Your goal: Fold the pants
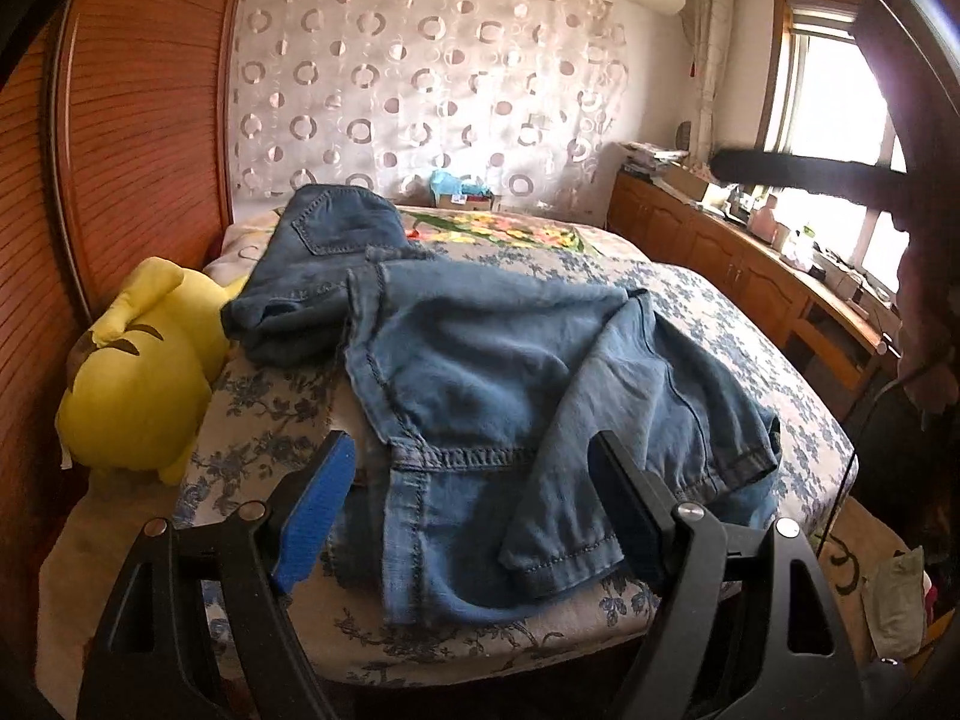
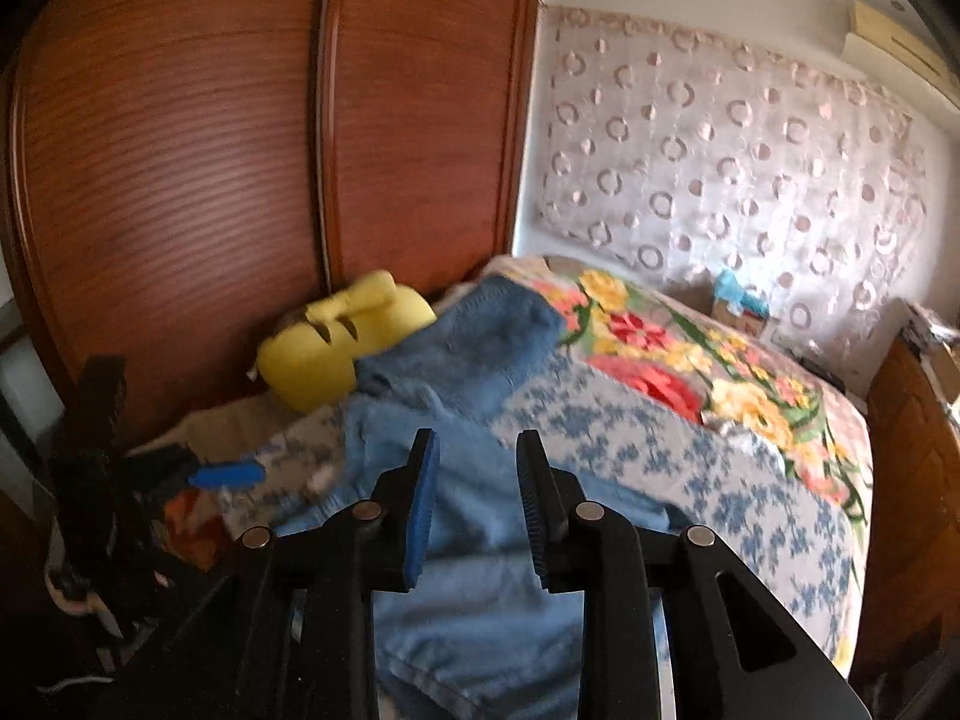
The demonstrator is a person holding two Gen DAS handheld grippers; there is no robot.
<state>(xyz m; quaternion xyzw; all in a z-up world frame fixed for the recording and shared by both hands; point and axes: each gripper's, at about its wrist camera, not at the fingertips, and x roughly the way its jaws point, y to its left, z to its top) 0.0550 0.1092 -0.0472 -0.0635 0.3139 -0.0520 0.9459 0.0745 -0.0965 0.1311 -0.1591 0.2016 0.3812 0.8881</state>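
A bed with a blue-flowered cover (image 1: 708, 312) is filling the room, with a brown wooden wardrobe (image 1: 138, 120) beside it and a soft yellow plush toy (image 1: 132, 378) sitting at its edge. The blue denim pants (image 1: 480, 372) are lying in a bumpy heap on the bed, one leg end hanging over the near edge. The left tongs (image 1: 468, 516) are standing wide open over that near cloth, gripping nothing. The right tongs (image 2: 477, 510) are sitting partly open just above the pants — nothing is between the blue pads. The fold is looking only half done. To do it well, each pair of tongs should be pinching a hem corner — not a loose wrinkle — and pulling the cloth flat before laying it over.
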